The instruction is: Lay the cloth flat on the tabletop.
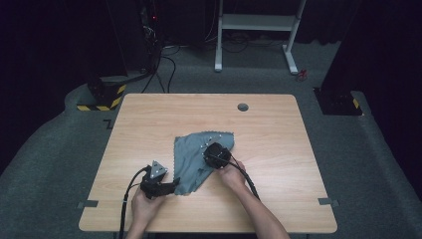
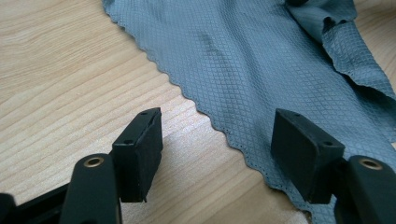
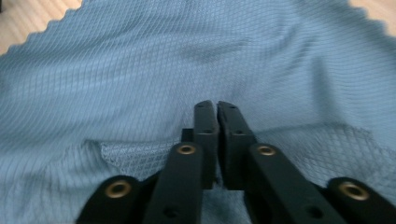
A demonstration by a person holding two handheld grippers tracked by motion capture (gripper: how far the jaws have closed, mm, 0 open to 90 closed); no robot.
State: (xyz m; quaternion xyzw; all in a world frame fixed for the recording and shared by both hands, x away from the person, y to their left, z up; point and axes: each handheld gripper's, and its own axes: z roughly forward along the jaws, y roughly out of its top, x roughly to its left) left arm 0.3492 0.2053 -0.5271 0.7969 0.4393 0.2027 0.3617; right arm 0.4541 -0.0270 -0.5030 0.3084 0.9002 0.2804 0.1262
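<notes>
Wooden table (image 1: 278, 164): one grey cloth (image 1: 191, 159), two claws.

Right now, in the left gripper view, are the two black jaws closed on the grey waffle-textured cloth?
No: the left gripper has its jaws wide apart, with bare wooden table and the grey waffle-textured cloth's scalloped edge lying between them, unpinched.

Grey cloth (image 3: 140, 70) blurred and cut off at every edge in the right gripper view, anything between the closed jaws hidden, forearms cropped at six o'clock in the high view
</notes>
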